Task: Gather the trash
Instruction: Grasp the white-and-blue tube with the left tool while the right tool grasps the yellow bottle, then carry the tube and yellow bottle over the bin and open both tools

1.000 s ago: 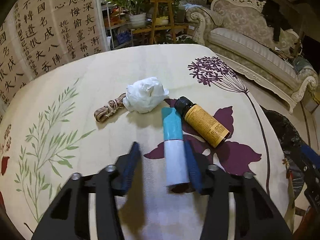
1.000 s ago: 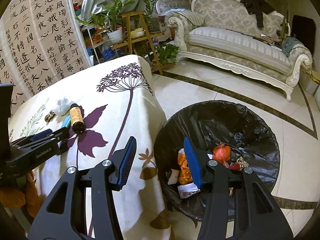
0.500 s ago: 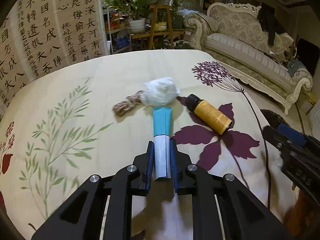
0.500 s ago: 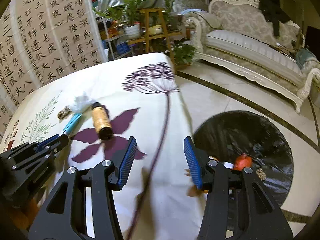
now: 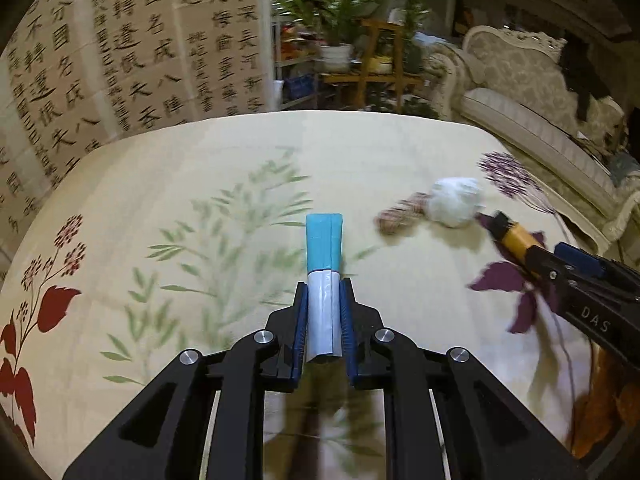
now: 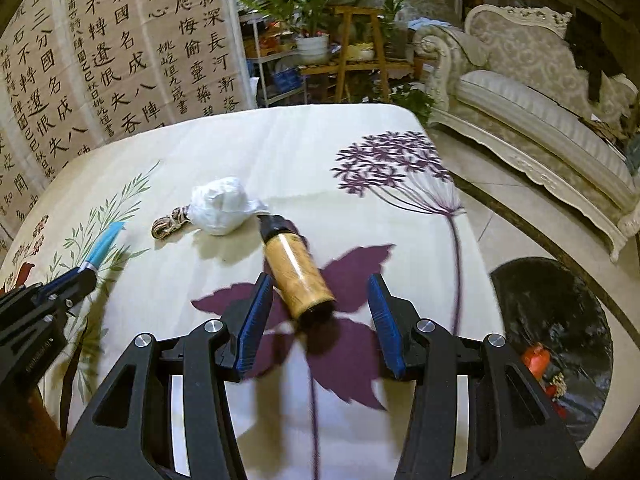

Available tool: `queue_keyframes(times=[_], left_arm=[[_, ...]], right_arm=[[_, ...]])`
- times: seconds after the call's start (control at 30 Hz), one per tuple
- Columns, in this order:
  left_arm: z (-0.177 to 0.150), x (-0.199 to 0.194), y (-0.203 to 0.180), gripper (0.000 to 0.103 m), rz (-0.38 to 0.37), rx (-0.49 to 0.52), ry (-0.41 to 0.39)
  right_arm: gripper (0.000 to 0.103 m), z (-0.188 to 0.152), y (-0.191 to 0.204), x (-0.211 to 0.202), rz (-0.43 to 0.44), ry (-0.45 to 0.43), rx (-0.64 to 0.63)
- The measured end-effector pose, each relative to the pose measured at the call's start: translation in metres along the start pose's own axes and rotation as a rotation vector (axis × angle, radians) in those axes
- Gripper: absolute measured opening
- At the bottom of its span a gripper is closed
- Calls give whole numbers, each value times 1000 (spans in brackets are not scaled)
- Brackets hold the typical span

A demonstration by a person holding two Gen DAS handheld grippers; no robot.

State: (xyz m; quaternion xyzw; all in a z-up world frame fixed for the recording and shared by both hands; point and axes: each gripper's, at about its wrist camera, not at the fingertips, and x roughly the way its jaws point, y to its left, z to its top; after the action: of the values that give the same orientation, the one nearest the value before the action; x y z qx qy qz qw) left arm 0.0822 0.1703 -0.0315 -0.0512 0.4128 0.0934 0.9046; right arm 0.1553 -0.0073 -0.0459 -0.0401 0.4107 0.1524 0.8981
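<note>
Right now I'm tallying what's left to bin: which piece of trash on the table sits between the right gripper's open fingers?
The brown bottle with the black cap, lying on its side; the white wad and rope bundle lie farther off.

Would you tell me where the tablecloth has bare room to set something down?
Free: the wide stretch between the calligraphy screen and the crumpled tissue, and the near cloth by the red flower print. Crowded: tissue, rope coil and brown bottle cluster together, the right gripper straddling the bottle.

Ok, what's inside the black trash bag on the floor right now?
In the black trash bag, a red-orange piece and some small mixed scraps show near its left side. The right claw and the frame edge cover the rest, so the full contents cannot be seen.
</note>
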Motion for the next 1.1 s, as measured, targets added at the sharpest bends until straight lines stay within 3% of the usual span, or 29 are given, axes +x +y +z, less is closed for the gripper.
queue_keyframes(times=[0.2, 0.47, 1.1], left_arm=[[-1, 7, 21, 17, 21, -31, 5], [-5, 10, 26, 17, 5, -46, 17], [-21, -10, -4, 17, -46, -14, 11]], right_arm=[[44, 7, 12, 14, 11, 30, -20], [23, 5, 18, 18, -5, 41, -43], [23, -32, -3, -25, -14, 15, 12]])
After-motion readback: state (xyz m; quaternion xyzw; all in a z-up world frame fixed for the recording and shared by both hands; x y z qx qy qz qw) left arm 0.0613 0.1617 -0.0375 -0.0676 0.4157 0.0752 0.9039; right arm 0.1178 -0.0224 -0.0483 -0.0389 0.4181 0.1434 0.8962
